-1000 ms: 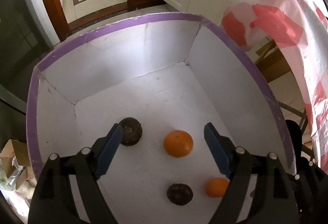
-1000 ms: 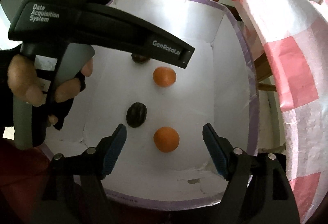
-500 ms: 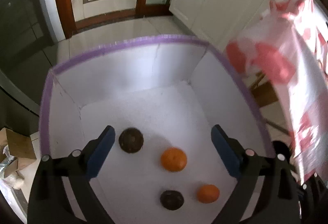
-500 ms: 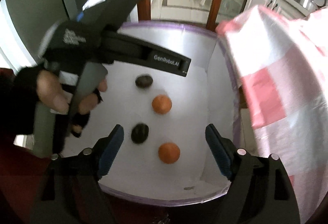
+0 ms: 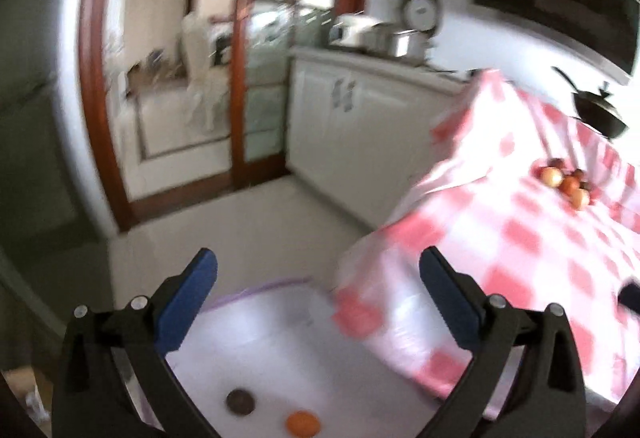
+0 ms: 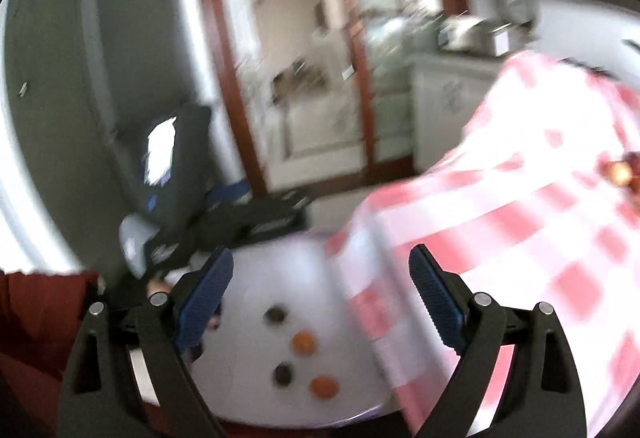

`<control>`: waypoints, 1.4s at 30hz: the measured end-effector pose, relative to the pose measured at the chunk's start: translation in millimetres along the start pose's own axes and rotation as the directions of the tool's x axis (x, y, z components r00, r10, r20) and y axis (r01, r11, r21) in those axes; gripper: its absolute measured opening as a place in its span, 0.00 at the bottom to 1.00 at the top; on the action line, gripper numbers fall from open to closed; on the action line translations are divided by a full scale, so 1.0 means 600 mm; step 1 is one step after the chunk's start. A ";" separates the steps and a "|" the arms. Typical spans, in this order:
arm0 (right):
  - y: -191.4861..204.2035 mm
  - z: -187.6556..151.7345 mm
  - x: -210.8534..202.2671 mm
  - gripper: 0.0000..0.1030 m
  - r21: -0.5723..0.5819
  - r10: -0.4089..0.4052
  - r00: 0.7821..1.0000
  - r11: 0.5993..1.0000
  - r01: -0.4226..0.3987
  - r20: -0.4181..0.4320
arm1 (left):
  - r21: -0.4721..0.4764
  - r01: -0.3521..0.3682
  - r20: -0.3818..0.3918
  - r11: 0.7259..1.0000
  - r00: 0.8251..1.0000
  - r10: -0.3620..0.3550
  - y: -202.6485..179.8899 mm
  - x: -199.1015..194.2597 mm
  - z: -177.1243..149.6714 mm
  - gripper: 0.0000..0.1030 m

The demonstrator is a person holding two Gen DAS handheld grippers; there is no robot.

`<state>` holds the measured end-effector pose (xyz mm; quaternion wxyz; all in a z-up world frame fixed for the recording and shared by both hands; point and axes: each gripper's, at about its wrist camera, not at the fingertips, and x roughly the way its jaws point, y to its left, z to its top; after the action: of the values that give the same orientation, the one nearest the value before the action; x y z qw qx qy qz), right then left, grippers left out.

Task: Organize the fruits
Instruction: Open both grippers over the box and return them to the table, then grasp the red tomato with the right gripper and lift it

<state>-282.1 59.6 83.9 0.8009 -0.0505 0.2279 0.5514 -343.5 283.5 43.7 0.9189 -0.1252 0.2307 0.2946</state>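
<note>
Fruits lie in two places: four small ones sit low on the white floor of a box (image 6: 256,270), and a further cluster rests far off on a checked cloth. Nearest in the right wrist view, an orange fruit (image 6: 323,386) lies just beside a dark, almost black fruit (image 6: 283,374); a little farther in, a second orange fruit (image 6: 302,342) and a second dark fruit (image 6: 275,314) lie in the same pairing, all four apart from one another and all blurred. The left wrist view shows only two of them at its bottom edge, one dark and round (image 5: 240,401), one orange (image 5: 302,422). The box has white walls and a purple rim (image 5: 260,284). The right tool (image 6: 320,298) hangs above the box with its blue pads spread wide and nothing between them. The left tool (image 5: 318,294) is likewise spread wide and holds nothing; in the right wrist view it appears as a dark blurred body (image 6: 224,222) over the box's left side. To the right of the box stands a worktop draped in a pink and white checked cloth (image 5: 520,238), whose hanging edge comes down just beside the box. Far back on that cloth sits the small cluster of reddish and yellowish fruit (image 5: 566,181), too small to name. Beyond it lies a dark pan (image 5: 596,109), and white cabinets (image 5: 340,117) line the back wall.
</note>
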 end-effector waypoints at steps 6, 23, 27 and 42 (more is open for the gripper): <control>-0.144 0.004 -0.081 0.85 0.241 -0.234 0.968 0.948 0.207 0.089 | 0.171 0.165 0.046 0.971 0.984 -0.175 -0.147 -0.016 0.043 0.98; -0.511 -0.046 -0.182 0.85 0.588 -0.643 0.744 0.535 0.606 -0.182 | 0.228 0.542 -0.356 0.809 0.820 -0.449 -0.591 0.206 0.033 0.98; -0.572 -0.042 -0.187 0.85 0.622 -0.673 0.712 0.475 0.622 -0.199 | 0.173 0.564 -0.395 0.807 0.791 -0.468 -0.649 0.256 0.036 0.98; -0.748 -0.043 -0.154 0.85 0.698 -0.651 0.731 0.427 0.575 -0.204 | -0.023 0.648 -0.366 0.761 0.703 -0.610 -0.645 0.299 0.059 0.98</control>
<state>90.3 -202.0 23.4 0.9067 0.2161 0.3516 0.0867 29.8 75.6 21.2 0.9125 -0.1974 0.3499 -0.0773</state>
